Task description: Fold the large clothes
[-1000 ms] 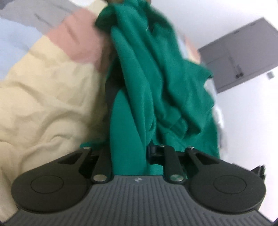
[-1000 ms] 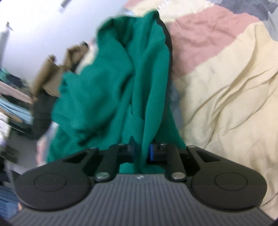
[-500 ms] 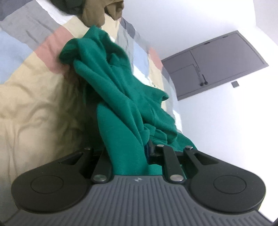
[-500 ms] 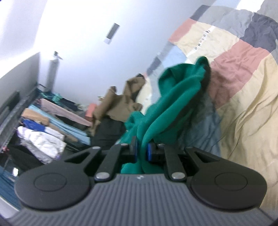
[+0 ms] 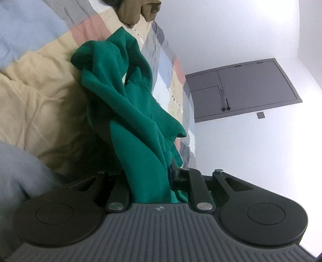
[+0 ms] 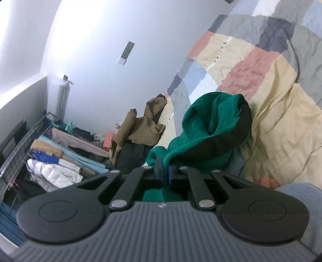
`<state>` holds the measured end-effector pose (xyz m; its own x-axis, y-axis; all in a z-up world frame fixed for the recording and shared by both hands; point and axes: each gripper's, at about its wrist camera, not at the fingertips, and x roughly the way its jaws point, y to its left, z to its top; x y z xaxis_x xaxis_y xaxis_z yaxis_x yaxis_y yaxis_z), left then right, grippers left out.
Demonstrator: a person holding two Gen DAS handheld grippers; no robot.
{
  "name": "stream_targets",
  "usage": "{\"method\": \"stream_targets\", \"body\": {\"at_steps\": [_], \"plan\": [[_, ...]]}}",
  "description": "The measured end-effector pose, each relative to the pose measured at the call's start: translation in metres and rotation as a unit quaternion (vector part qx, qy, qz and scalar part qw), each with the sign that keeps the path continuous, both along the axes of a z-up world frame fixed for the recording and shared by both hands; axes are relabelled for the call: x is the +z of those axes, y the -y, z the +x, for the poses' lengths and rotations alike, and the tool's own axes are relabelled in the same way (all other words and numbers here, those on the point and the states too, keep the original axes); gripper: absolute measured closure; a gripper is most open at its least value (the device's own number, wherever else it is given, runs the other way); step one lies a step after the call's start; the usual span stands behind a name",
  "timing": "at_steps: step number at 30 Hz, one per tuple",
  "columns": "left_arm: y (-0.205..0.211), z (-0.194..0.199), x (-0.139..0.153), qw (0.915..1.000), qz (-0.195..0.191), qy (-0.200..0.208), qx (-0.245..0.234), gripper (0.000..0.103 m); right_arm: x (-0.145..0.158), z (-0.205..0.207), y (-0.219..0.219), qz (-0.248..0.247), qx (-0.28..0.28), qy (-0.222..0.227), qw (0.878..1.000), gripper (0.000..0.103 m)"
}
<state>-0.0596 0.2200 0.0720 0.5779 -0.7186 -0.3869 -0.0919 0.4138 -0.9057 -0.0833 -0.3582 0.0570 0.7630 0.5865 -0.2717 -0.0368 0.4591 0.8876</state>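
Observation:
A large green garment (image 5: 128,112) with a black band hangs bunched between my two grippers, above a patchwork bedspread (image 5: 40,94). My left gripper (image 5: 149,177) is shut on one part of the green cloth, which fills the gap between the fingers. My right gripper (image 6: 165,173) is shut on another part of the same garment (image 6: 211,125); its blue pads pinch the fabric. The rest of the garment droops toward the bed.
A brown garment (image 6: 140,125) lies on a black one at the bed's far end, also visible in the left wrist view (image 5: 138,12). A rack with folded clothes (image 6: 50,159) stands beside the bed. A grey door (image 5: 241,90) is in the white wall.
Both grippers have lifted and pulled back with the green garment. It now looks smaller and farther away, and more of the room and bed shows.

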Motion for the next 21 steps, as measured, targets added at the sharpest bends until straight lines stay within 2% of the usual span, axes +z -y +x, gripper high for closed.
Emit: {"method": "stream_targets", "body": {"at_steps": [2,6,8,12,14,21], "plan": [[-0.002,0.007,-0.003,0.9999,-0.01,-0.009,0.005,0.084,-0.005,0.009,0.001,0.001,-0.004,-0.011,1.0,0.096],[-0.006,0.022,0.014,0.9996,-0.012,0.016,0.02,0.084,0.001,0.033,0.01,-0.002,-0.019,-0.007,1.0,0.096],[-0.006,0.045,0.019,0.9991,-0.007,0.033,0.025,0.084,0.012,0.052,0.014,-0.018,-0.025,0.004,1.0,0.096],[0.001,0.103,0.037,0.9966,0.031,0.068,0.033,0.084,0.029,0.109,0.017,-0.044,-0.05,0.02,0.998,0.096],[0.004,0.133,0.037,0.9956,0.039,0.071,0.048,0.083,0.032,0.14,0.014,-0.057,-0.063,0.02,0.996,0.096],[0.015,0.238,0.012,0.9889,0.101,0.082,0.072,0.081,-0.004,0.238,-0.001,-0.082,-0.126,-0.022,0.988,0.096]]}}
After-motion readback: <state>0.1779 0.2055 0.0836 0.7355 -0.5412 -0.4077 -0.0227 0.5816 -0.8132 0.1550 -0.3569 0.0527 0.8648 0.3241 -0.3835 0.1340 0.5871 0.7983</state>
